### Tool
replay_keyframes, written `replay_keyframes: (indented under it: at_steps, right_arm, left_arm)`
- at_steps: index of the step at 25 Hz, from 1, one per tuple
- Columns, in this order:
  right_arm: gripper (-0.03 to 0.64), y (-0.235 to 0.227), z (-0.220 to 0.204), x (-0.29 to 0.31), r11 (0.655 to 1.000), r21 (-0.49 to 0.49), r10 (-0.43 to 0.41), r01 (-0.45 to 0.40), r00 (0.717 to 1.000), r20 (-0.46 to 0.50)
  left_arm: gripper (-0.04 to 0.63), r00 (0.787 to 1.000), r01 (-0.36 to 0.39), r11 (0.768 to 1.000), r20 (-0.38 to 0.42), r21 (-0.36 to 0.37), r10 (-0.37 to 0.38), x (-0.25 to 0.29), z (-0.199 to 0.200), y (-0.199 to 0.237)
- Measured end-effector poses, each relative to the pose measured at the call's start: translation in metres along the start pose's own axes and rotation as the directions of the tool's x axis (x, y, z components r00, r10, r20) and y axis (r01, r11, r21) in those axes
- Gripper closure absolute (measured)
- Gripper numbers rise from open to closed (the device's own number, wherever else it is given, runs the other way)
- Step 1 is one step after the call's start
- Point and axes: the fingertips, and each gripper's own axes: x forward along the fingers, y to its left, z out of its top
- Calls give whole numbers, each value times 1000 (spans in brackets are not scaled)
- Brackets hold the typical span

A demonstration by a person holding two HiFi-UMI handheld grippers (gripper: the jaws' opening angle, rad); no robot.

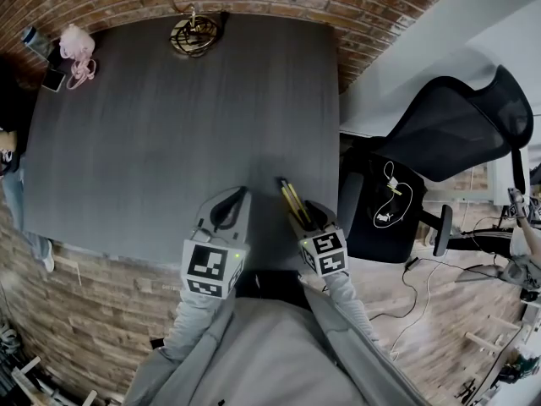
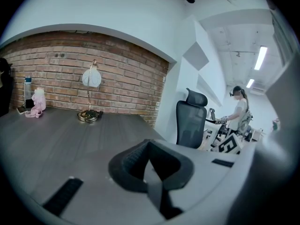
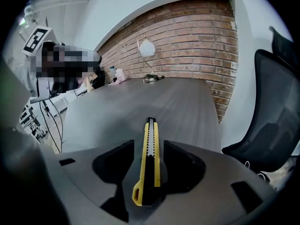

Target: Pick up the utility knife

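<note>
The yellow and black utility knife lies lengthwise between the jaws of my right gripper, its tip pointing out over the dark grey table. The jaws stand open, with a narrow gap on each side of the knife. In the head view the knife sticks out ahead of the right gripper at the table's near right corner. Whether it rests on the table I cannot tell. My left gripper hovers just to its left over the near edge, its black pads shut together on nothing.
A brass desk lamp with a white shade stands at the far edge by the brick wall. A pink object and a bottle sit at the far left corner. A black office chair stands right of the table. A person stands behind it.
</note>
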Motion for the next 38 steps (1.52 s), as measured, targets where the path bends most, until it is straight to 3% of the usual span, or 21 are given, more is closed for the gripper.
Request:
replay_keyframes:
  at_steps: [7, 15, 22, 26, 38]
  right_arm:
    - [420, -3, -13, 7, 999, -36, -13, 11, 998, -60]
    - [420, 0, -12, 9, 997, -76, -31, 26, 997, -66]
    - [423, -1, -11, 8, 996, -76, -41, 36, 996, -74]
    - [476, -1, -13, 8, 996, -77, -51, 44, 995, -82]
    - [488, -6, -13, 5, 998, -29, -63, 61, 995, -82]
  left_arm:
    - [577, 1000, -5, 1000, -2, -8, 5, -1, -3, 3]
    - [577, 1000, -12, 1000, -5, -13, 12, -2, -5, 7]
    - [577, 1000, -12, 1000, 1, -17, 12, -4, -3, 7]
    - [577, 1000, -3, 1000, 1, -12, 3, -5, -3, 3]
    - [577, 1000, 18, 1000, 14, 19, -19, 0, 9, 2]
